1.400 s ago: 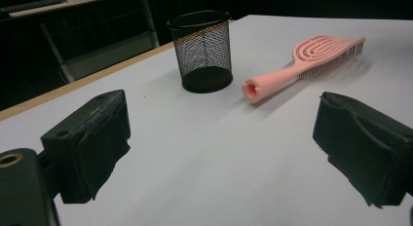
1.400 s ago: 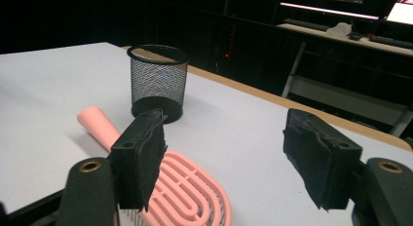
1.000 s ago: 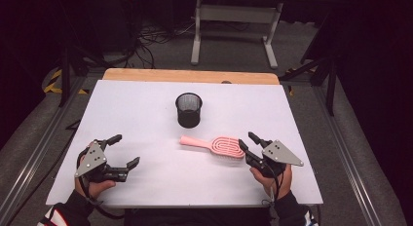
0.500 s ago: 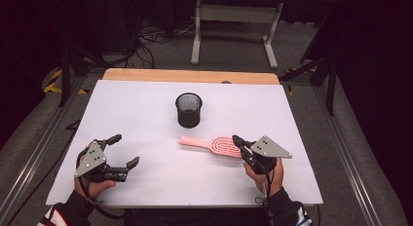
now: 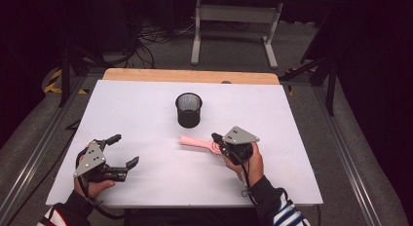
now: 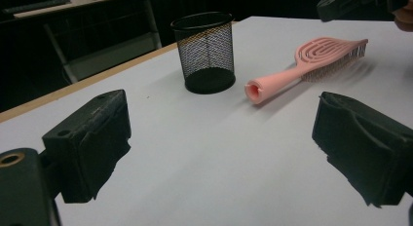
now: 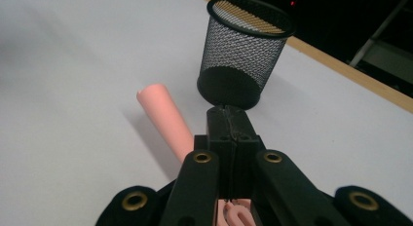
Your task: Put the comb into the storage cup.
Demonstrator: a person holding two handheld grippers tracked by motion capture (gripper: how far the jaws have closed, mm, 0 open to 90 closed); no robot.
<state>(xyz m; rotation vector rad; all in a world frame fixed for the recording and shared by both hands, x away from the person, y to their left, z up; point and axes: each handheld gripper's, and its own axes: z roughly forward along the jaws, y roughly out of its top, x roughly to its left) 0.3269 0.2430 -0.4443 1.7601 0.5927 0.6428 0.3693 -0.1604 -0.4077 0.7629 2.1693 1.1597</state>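
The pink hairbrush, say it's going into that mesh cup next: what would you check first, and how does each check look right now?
1. Right gripper over the pink hairbrush: ok, it is above the brush's head end.
2. Jaws closed on the brush: cannot tell; in the right gripper view the jaws are pressed together above it, with nothing seen between them.
3. Mesh cup upright with its mouth open: ok.
4. Cup empty: ok; the left gripper view shows nothing through the mesh.
5. Left gripper out of the way: ok, open and well apart from brush and cup.
6. Brush still on the table: ok, handle lies flat.
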